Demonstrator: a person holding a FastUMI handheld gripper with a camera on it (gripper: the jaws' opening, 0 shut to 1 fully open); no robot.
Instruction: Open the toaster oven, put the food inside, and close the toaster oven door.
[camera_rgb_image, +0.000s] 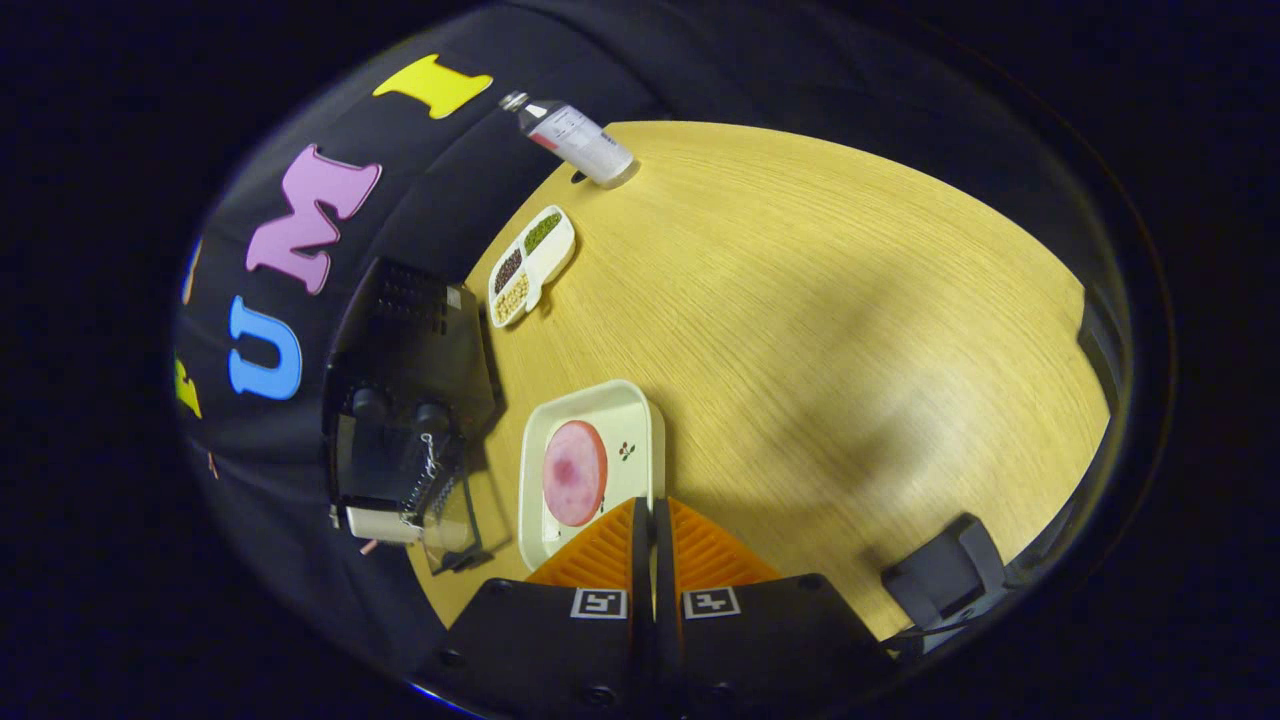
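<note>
The gripper (645, 515) has its fingers pressed together with nothing between them, poised over the near edge of the tray (640, 415). The oven (410, 400) stands left of the tray, its glass door (440, 510) apparently hanging down open with a pale handle at its end, so the opening step looks done, though the fisheye view makes this hard to confirm. The food (574, 473), a flat round pink slice, lies on the tray, so loading and closing are left. The tray is a glossy cream rectangle with rounded corners; the oven is a dark metal box with vents and knobs; the table (820, 330) is pale wood grain. Beyond sit a divided dish (531, 264) of beans and a bottle (575, 140)
</note>
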